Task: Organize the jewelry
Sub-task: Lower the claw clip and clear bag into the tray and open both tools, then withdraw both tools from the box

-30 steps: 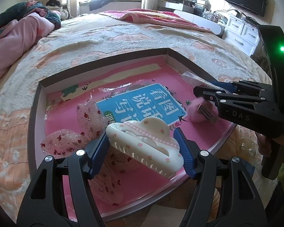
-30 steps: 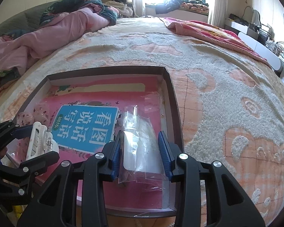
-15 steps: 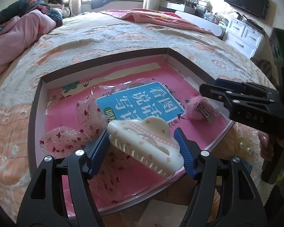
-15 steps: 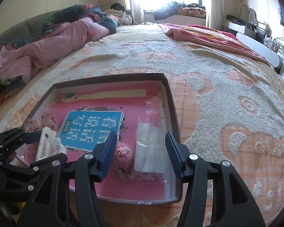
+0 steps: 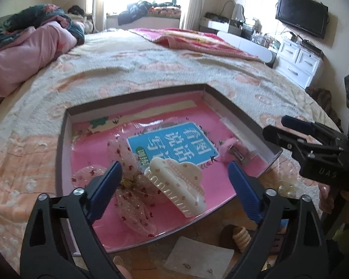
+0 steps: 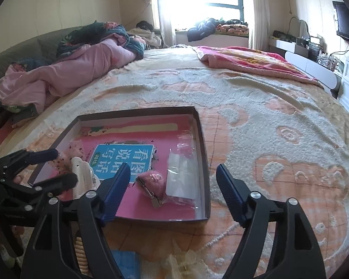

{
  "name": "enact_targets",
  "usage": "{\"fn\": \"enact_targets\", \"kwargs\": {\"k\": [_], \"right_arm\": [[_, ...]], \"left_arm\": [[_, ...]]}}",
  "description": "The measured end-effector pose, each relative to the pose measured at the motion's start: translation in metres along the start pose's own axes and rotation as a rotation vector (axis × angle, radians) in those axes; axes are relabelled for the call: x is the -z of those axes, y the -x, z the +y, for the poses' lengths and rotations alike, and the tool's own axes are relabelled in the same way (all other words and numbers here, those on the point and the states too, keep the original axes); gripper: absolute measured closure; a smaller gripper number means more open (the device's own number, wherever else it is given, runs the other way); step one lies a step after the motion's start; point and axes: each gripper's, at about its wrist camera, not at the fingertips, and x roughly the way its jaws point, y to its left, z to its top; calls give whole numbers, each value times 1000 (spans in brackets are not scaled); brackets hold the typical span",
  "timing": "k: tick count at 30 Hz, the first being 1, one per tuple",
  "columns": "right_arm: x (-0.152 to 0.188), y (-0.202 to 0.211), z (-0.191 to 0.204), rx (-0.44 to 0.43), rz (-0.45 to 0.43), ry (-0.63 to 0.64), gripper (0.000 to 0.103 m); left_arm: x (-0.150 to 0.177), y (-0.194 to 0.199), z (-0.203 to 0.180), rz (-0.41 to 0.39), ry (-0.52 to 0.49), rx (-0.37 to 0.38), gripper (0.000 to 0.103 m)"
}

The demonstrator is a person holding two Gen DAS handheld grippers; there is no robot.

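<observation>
Left wrist view, left to right. Sheer pink bow hair accessory (image 5: 128, 186) lay in the shallow box (image 5: 60, 153) at about 8 o'clock of the box floor. Cream claw hair clip (image 5: 176, 186) lay free just right of it, overlapping the bow's edge, near 6 o'clock. Left gripper (image 5: 174, 186) had just been opening; jaws stood wide, both blue pads clear of the clip, nothing held. Pink fuzzy hair clip (image 5: 230, 148) sat at 4 o'clock of the box, beside a clear plastic bag (image 6: 181, 176) along the right wall. Right gripper (image 6: 172, 188) had likewise just been opening; jaws wide and empty, over the box's near right corner in its own view.

Judgement: both releases look complete. To finish the step cleanly, each gripper should back off straight, jaws kept wide, so a pad does not snag the claw clip's teeth or drag the bag. Loose items remain outside the near edge: a spiral hair tie (image 5: 240, 237) and a pearl piece (image 5: 288, 187).

Writing: book cover (image 5: 174, 144) in the box reads 看图说话写话; the small green tag was unreadable. Right gripper body was embossed "UAS" or similar, uncertain.
</observation>
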Motion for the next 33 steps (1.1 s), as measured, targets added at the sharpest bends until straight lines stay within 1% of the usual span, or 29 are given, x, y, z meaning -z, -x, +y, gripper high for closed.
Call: {"fn": "enact_targets", "kwargs": {"k": [3, 6, 9, 15, 22, 27, 33], "right_arm": [[4, 5, -1, 0, -9, -13, 23], [7, 12, -3, 7, -20, -28, 18], [9, 19, -5, 11, -31, -45, 15], [11, 39, -6, 12, -60, -49, 14], [15, 62, -3, -3, -89, -31, 14], [23, 76, 7, -17, -97, 4, 14], [38, 87, 20, -41, -86, 50, 14]], "left_arm": [[1, 8, -2, -19, 0, 2, 11], [1, 18, -4, -40, 1, -8, 11], [2, 30, -4, -68, 21, -9, 11], [7, 53, -3, -114, 41, -23, 11], [15, 73, -3, -143, 57, -34, 11], [26, 87, -5, -158, 35, -68, 11], [41, 98, -3, -159, 19, -87, 11]]}}
